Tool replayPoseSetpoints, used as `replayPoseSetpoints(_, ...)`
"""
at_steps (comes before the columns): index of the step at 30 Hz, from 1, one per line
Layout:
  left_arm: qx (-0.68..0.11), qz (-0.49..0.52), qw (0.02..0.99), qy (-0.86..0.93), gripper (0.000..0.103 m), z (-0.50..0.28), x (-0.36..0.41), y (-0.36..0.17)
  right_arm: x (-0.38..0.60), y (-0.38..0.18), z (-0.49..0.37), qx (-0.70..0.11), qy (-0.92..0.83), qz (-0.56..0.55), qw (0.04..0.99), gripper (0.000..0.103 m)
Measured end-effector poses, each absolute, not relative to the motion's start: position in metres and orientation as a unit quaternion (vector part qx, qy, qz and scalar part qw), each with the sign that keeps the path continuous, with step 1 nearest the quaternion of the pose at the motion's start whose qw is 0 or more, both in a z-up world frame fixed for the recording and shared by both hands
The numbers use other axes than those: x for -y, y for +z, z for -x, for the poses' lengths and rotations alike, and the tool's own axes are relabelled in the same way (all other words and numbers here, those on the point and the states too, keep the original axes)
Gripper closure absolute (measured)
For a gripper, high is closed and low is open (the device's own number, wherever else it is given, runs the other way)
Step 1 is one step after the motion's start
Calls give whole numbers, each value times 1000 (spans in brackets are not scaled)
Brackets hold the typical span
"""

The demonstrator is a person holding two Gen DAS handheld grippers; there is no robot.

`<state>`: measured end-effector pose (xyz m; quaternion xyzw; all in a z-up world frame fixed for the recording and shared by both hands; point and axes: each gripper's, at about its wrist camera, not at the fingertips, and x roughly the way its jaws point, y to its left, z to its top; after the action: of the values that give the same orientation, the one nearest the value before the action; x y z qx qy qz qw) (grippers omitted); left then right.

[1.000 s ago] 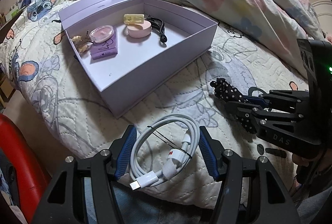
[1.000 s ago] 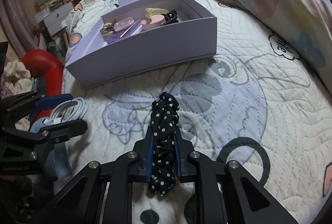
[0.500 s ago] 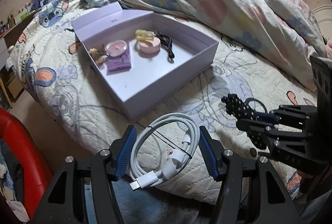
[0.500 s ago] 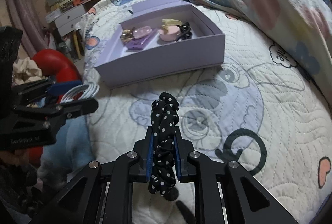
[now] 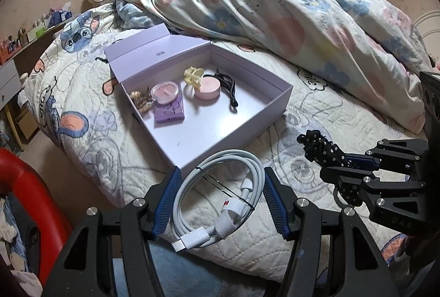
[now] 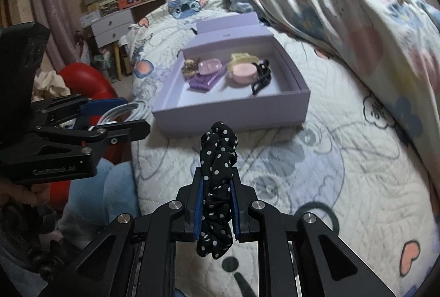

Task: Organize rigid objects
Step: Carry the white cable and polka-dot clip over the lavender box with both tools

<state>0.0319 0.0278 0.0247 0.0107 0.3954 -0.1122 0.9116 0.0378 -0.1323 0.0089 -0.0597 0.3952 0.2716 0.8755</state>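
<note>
An open lilac box (image 5: 277, 102) (image 6: 233, 113) lies on the quilted bed. In it are a pink round tin (image 5: 207, 87), a yellow hair clip (image 5: 193, 73), a black hair clip (image 5: 229, 86), a purple card (image 5: 168, 111), a pink compact (image 5: 164, 91) and a gold trinket (image 5: 140, 100). My left gripper (image 5: 220, 198) is shut on a coiled white charging cable (image 5: 220, 187), held above the bed's front edge, short of the box. My right gripper (image 6: 217, 203) is shut on a black polka-dot scrunchie (image 6: 218, 157), also visible in the left wrist view (image 5: 321, 146).
A rumpled floral duvet (image 5: 288, 8) covers the back and right of the bed. A red chair (image 5: 30, 187) stands left of the bed. A drawer unit (image 6: 112, 25) and a cluttered shelf stand by the far wall.
Both grippers have risen and pulled back from the bed, each keeping its object. The box now looks farther away and more of the room shows.
</note>
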Motion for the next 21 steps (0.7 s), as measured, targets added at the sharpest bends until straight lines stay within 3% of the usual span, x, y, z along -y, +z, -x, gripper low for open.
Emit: replayPoseSetpoints(21, -410, -7, 906, -109, 43, -86, -33, 21, 111, 18, -95, -380, 309, 75, 868, 87)
